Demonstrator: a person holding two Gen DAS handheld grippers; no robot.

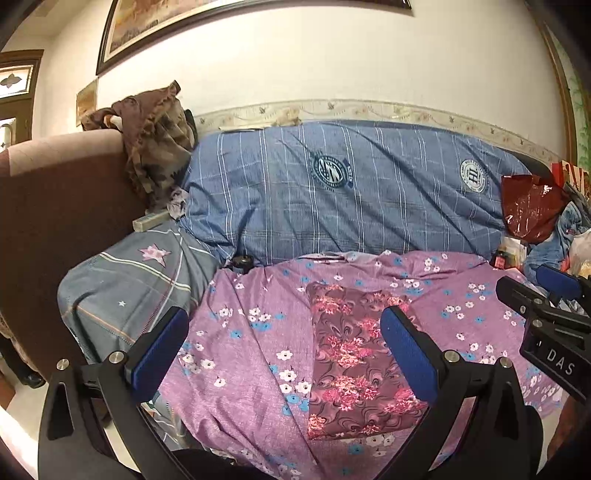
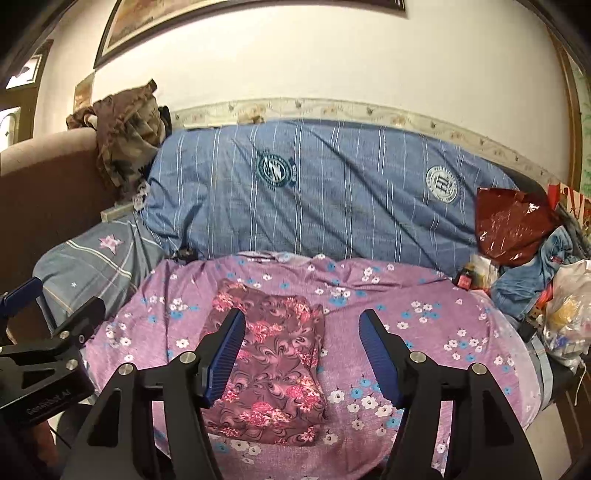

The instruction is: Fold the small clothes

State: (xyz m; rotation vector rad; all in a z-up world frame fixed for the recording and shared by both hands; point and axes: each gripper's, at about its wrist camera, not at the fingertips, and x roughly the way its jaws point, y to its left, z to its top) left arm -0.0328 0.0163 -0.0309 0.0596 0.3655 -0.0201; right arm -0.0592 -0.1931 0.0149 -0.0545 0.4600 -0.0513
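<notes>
Folded garment [image 2: 267, 365]: a maroon cloth printed with pink flowers and swirls; it lies folded into a flat, roughly rectangular packet on the purple floral bedsheet [image 2: 424, 332], near the front edge of the bed; nothing grips it.

Left claw [image 1: 284, 354]: released, its blue pads [image 1: 159, 354] spread wide with only air between them; it hangs above the bed, apart from the cloth; the garment shows between its fingers but lower down, untouched.

Right claw [image 2: 303, 354]: also released, jaws parted and empty; its left blue pad overlaps the garment's left half in the right wrist view, yet whether it touches the cloth cannot be told; the other pad stands over bare sheet.

Bed: the purple sheet with white and blue blossoms covers the front; a blue striped quilt [image 2: 314, 192] bearing two round emblems is rolled along the wall behind it.

Left side: a grey pillow [image 1: 129, 291] with a pink star lies beside the garment's sheet, against a brown headboard [image 1: 55, 206]; a camouflage-patterned cloth [image 1: 155, 147] hangs over the headboard's top.

Right side: a red plastic bag [image 2: 513, 221], blue denim and further bags are heaped at the far end of the bed.

Wall: a framed picture [image 2: 221, 18] hangs above the quilt.
</notes>
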